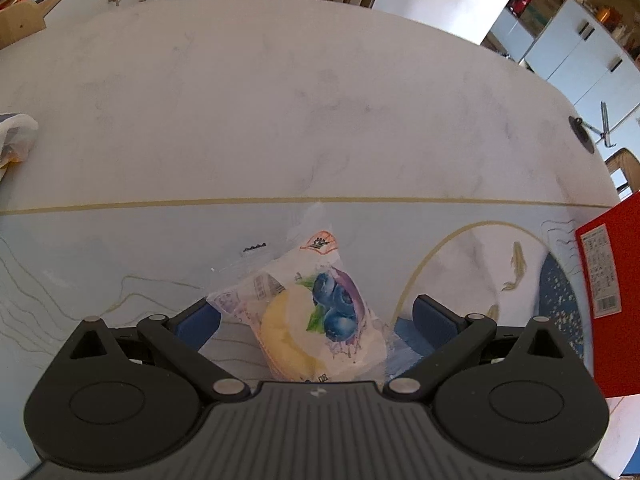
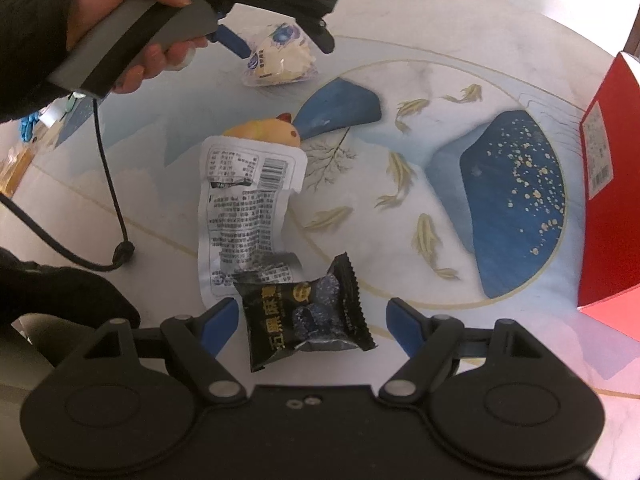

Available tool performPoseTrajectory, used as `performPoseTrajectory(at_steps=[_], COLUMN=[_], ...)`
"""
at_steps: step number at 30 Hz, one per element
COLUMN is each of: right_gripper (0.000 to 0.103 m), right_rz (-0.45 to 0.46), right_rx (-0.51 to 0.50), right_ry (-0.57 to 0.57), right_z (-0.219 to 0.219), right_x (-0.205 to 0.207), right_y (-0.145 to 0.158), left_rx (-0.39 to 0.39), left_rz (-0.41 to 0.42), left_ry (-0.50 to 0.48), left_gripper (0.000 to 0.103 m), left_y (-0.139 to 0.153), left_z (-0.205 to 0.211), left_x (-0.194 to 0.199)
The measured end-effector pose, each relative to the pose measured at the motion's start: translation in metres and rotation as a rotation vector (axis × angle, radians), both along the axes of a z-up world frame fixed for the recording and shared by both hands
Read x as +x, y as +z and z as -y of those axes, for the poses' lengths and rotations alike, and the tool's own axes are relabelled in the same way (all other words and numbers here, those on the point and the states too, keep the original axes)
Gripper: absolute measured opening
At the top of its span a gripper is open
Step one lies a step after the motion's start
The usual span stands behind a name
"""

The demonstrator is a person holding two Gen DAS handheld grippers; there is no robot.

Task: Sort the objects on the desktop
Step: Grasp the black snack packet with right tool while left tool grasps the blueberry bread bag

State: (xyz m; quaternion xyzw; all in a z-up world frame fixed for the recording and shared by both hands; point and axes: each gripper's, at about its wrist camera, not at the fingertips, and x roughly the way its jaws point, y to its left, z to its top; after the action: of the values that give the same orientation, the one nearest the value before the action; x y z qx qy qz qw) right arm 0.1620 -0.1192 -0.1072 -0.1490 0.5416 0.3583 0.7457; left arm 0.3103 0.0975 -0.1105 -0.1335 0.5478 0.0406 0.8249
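- A round pale marble-look table [image 1: 280,100] with a printed panel of blue fans and gold fish carries every item on view
- A red box [image 2: 612,208] stands upright at the table's right edge, a white label on its side
- The left gripper [image 1: 316,320] is spread wide around a blueberry cake packet [image 1: 316,312]; the blue fingers [image 1: 198,322] sit on either side of the wrapper, and contact cannot be judged
- In the right wrist view a hand [image 2: 120,24] in a dark sleeve grips that tool's grey handle, the packet lying below its tips
- The right gripper [image 2: 308,324] is also wide apart, a black snack packet [image 2: 308,312] with gold lettering lying between its fingers
- A silver pouch [image 2: 248,216], printed text and barcode facing up, lies partly under the black packet
- A yellow toy chick [image 2: 268,130] with a red comb shows at the pouch's far end, touching it
- A crumpled plastic bag [image 1: 16,136] sits at the table's far left
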Motion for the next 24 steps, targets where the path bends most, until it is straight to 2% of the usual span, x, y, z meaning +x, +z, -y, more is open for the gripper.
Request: performPoseTrajectory(at_steps=[8, 15, 21, 24], right_gripper=[0.079, 0.078, 0.075, 0.065], right_rz=[0.008, 0.018, 0.027, 0.043], right_rx=[-0.032, -0.051, -0.061, -0.069], right_ry=[0.073, 0.080, 0.081, 0.078], right_z=[-0.008, -0.011, -0.012, -0.013], right_x=[-0.005, -0.006, -0.005, -0.005], right_y=[-0.009, -0.014, -0.014, -0.013], left_rx=[0.004, 0.025, 0.086, 0.105], left_rz=[0.001, 0.010, 0.026, 0.037], left_ry=[-0.020, -0.039, -0.078, -0.091], left_gripper=[0.102, 0.102, 0.092, 0.083], left_y=[-0.005, -0.005, -0.003, -0.001], left_z=[-0.002, 0.001, 0.008, 0.010], left_x=[-0.001, -0.001, -0.005, -0.007])
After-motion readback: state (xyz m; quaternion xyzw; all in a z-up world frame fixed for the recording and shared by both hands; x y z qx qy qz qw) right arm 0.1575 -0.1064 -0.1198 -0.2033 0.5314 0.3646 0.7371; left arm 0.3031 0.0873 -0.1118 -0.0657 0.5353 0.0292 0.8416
